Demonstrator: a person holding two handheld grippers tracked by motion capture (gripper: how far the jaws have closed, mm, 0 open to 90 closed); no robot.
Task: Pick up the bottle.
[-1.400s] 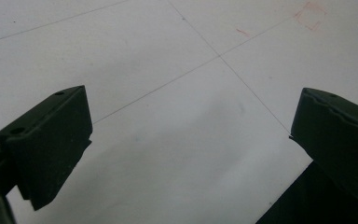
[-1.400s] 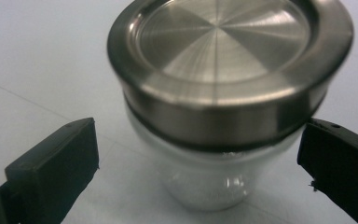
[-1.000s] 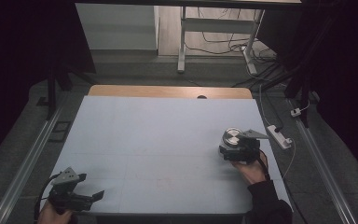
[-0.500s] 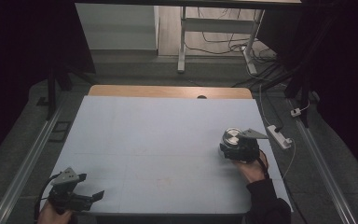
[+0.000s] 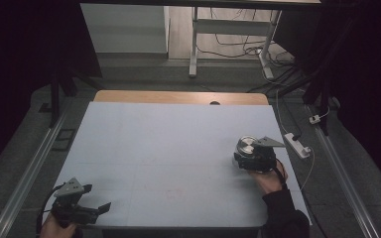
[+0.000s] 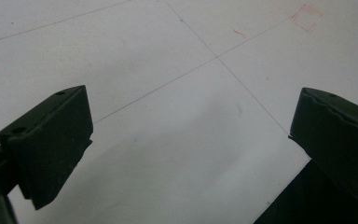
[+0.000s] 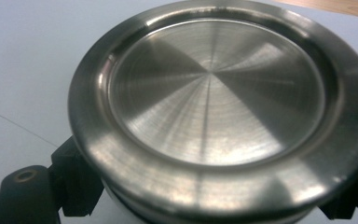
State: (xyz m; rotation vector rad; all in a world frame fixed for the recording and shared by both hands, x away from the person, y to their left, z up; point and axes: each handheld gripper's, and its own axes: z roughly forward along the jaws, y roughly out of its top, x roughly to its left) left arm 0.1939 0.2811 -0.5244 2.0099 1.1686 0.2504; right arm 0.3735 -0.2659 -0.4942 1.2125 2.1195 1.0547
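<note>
Item count: one round steel container with a flanged lid; two grippers; one white power strip beside the counter.
Container location: right side of the white counter, near its right edge, well apart from the left gripper.
Container orientation: upright, lid facing up; round, so no long axis across the counter.
Right gripper: fingers have just been closing and now clench the container body below the lid rim, one on each side.
Left gripper: at the near left corner of the counter; fingers released, spread wide over bare surface.
</note>
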